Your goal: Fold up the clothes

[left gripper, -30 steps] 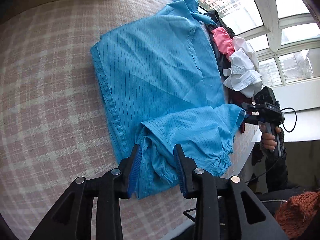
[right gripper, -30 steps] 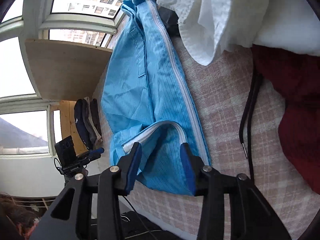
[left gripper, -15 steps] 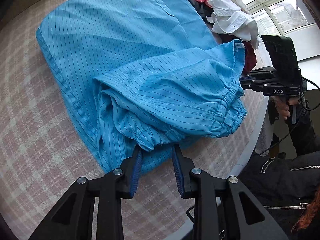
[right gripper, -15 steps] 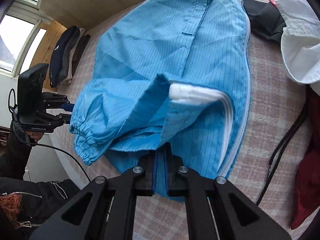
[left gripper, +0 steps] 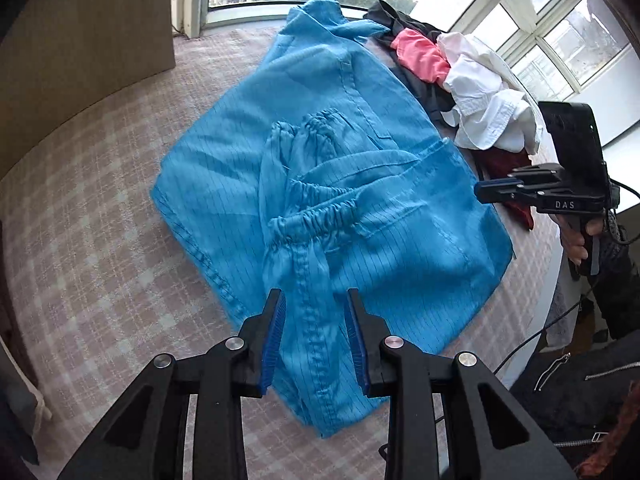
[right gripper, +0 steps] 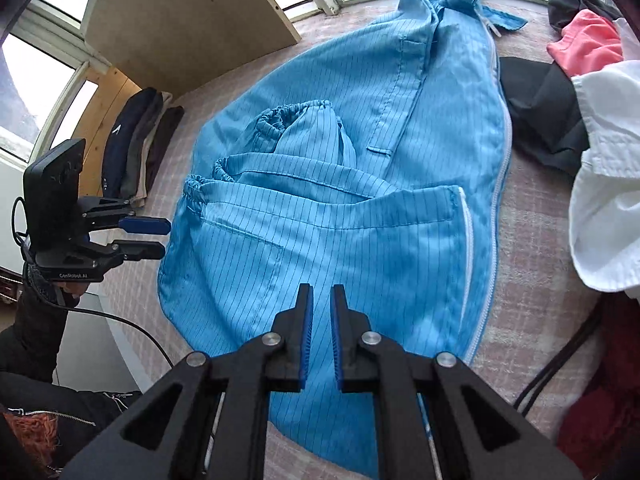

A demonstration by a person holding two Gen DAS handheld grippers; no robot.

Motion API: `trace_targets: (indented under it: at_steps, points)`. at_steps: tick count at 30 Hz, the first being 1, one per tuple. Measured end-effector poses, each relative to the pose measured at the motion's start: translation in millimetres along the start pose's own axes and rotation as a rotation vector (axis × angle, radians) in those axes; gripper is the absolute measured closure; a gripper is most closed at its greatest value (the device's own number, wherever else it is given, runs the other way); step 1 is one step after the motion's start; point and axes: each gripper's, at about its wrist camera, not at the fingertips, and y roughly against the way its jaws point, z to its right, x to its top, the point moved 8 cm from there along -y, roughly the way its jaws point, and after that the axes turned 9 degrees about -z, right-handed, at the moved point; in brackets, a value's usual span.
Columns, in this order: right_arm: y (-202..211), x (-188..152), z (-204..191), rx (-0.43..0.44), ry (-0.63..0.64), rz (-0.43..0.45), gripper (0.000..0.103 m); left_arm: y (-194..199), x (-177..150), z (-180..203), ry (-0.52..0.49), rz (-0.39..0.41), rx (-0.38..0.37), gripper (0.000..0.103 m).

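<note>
Since 0.5 s ago both claws have let go and pulled back; the folded-up hem now lies flat.

Left wrist view: blue striped jacket lies on the checked table cover, lower part folded over the body, elastic cuffs bunched at centre. Left gripper released, jaws spread, above the near edge.

Right wrist view: jacket zipper along its right side. Right gripper jaws slightly parted, gripping nothing, over the near fold.
</note>
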Motion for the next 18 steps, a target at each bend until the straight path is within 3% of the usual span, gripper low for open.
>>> trace_targets:
  at_steps: [1,3,5,8,11,13,15,18]
  points:
    - [-8,3,3,-0.018,-0.006,-0.013,0.094,-8,0,2,-0.015,-0.013,0.014,0.073]
    - [-15,3,29,-0.148,-0.069,-0.018,0.095,-25,0,0,-0.035,-0.037,0.062,0.071]
    - [-8,0,41,-0.123,-0.132,-0.009,0.096,-38,0,-11,-0.024,-0.049,0.132,0.076]
    - [5,-2,38,-0.107,-0.124,0.023,0.095,-35,-1,-29,0.061,-0.028,0.106,0.082]
    - [10,0,17,-0.1,-0.04,0.047,0.092,-22,3,-24,0.049,0.019,0.102,0.08]
    - [5,1,9,-0.12,0.006,0.051,0.084,-16,10,-12,0.012,0.055,0.067,0.077]
    - [-7,2,20,-0.169,-0.009,0.027,0.084,-19,16,-8,-0.015,0.059,0.062,0.071]
    - [-9,0,37,-0.154,-0.063,0.002,0.086,-39,19,-23,0.014,0.016,0.081,0.073]
